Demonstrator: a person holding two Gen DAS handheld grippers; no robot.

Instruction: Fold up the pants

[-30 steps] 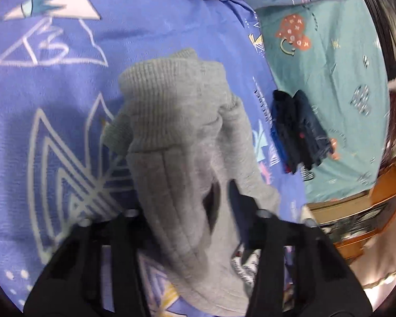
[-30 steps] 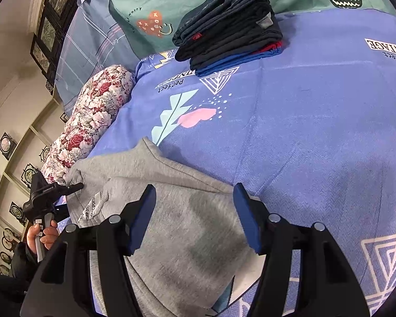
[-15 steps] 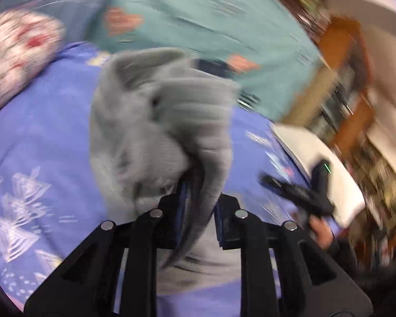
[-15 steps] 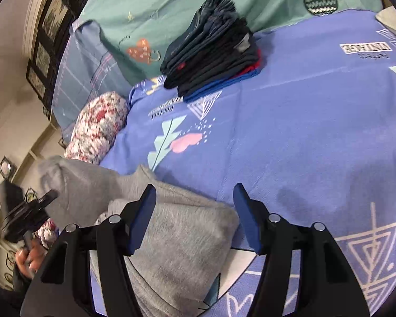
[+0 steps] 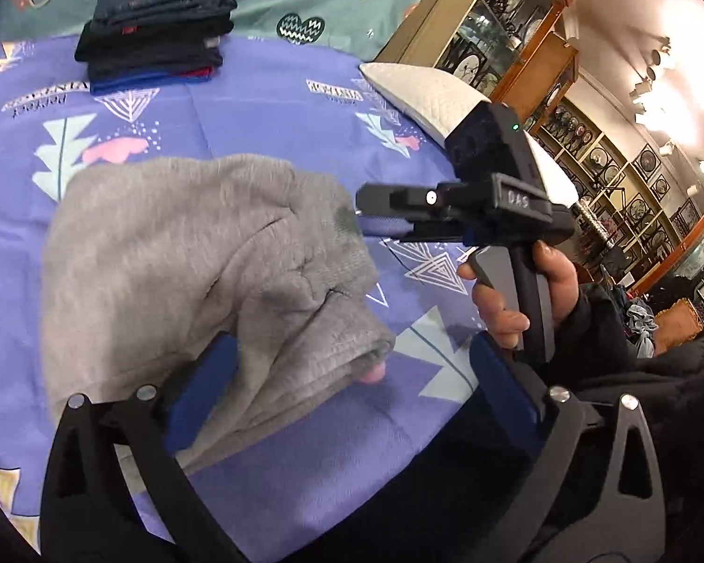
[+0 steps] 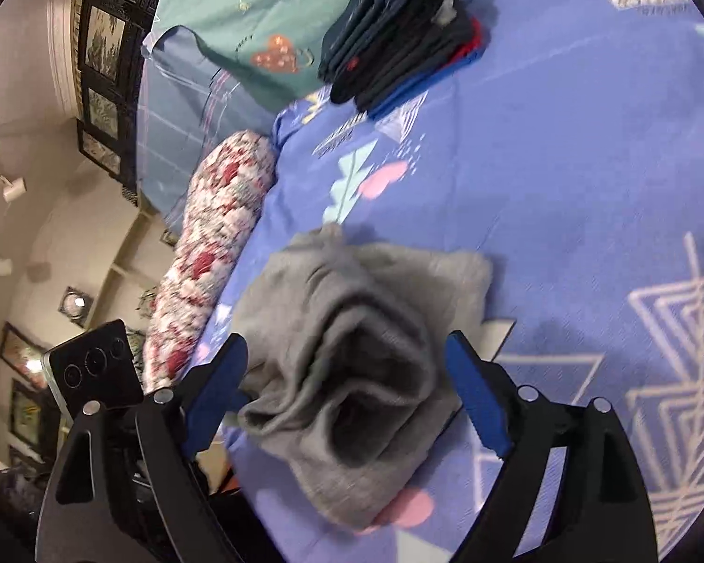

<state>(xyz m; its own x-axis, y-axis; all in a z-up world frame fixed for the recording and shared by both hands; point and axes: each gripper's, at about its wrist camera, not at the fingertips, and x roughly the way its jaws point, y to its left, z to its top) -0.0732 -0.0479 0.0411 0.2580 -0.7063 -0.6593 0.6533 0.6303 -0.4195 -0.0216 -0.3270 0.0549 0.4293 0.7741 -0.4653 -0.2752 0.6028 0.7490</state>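
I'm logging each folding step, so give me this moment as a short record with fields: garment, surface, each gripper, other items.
garment: grey knit pants, bunched in a loose fold, lying on the bed
surface: purple patterned bedsheet
left gripper: open, the garment's edge lies between its fingers, nothing clamped
right gripper: open, straddling the bunched fabric, not pinching it
other items: stack of dark folded clothes at the far edge; floral bolster pillow beside the sheet; white quilted pillow

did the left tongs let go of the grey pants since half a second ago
Yes. The left tongs were shut on the grey knit pants; now they are open, and the pants lie bunched on the purple patterned bedsheet.
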